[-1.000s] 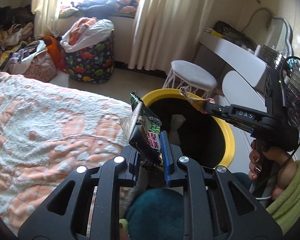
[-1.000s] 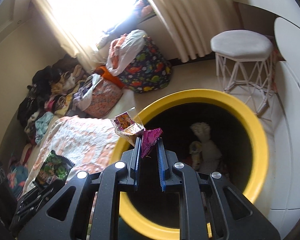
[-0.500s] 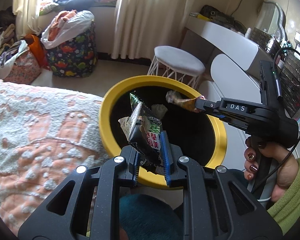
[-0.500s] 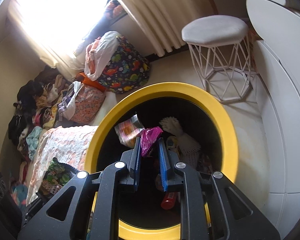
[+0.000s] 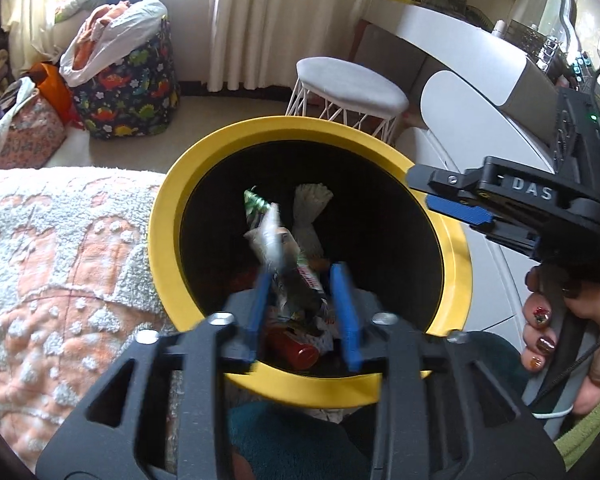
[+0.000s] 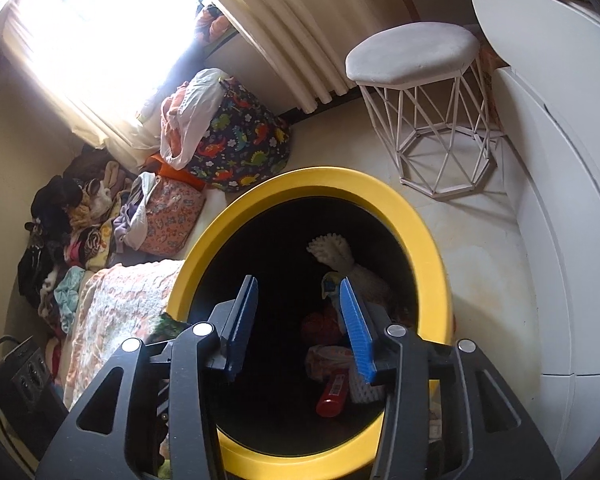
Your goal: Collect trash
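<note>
Collection near done — my left gripper (image 5: 303, 312), jaws parted, lets the snack wrapper (image 5: 278, 246) drop into the yellow-rimmed bin (image 5: 160, 216), my right gripper (image 6: 300, 320) gapes empty above it, earlier trash already lies inside — no further litter in view.

bin mouth (image 6: 428, 248): wide, unobstructed from above
left side: bed (image 5: 60, 248) touches rim
behind: stool (image 6: 420, 92) near
right: white cabinet (image 6: 548, 240) close

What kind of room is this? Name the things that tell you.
Probably a bedroom: a bed's fuzzy blanket, window curtains, and bags stuffed with clothes beside a yellow-rimmed bin.
</note>
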